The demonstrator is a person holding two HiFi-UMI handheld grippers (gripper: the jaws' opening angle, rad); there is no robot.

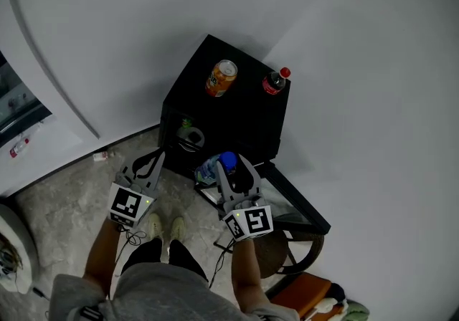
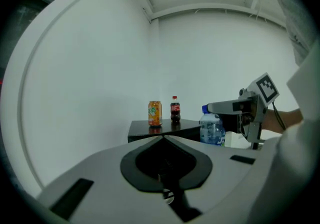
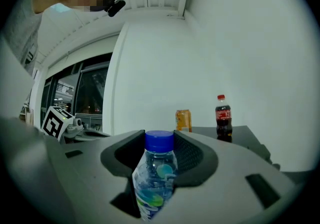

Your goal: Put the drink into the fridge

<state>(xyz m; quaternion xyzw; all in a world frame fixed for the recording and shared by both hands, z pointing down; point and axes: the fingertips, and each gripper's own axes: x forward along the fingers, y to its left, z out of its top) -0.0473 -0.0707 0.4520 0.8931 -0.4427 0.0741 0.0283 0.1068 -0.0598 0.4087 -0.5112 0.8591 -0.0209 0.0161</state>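
Right hand-held gripper (image 3: 159, 137) clamps bottle (image 3: 156, 180); left hand-held gripper (image 2: 163, 140) seemingly closed.

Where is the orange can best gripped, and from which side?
Grip the orange can round the middle of its straight wall, coming level from the near side. It stands upright on the black table, and the cola bottle stands apart at its right, so both flanks are free.

Orange can (image 1: 221, 78), cola bottle (image 1: 275, 82) stand on black table (image 1: 237, 117).
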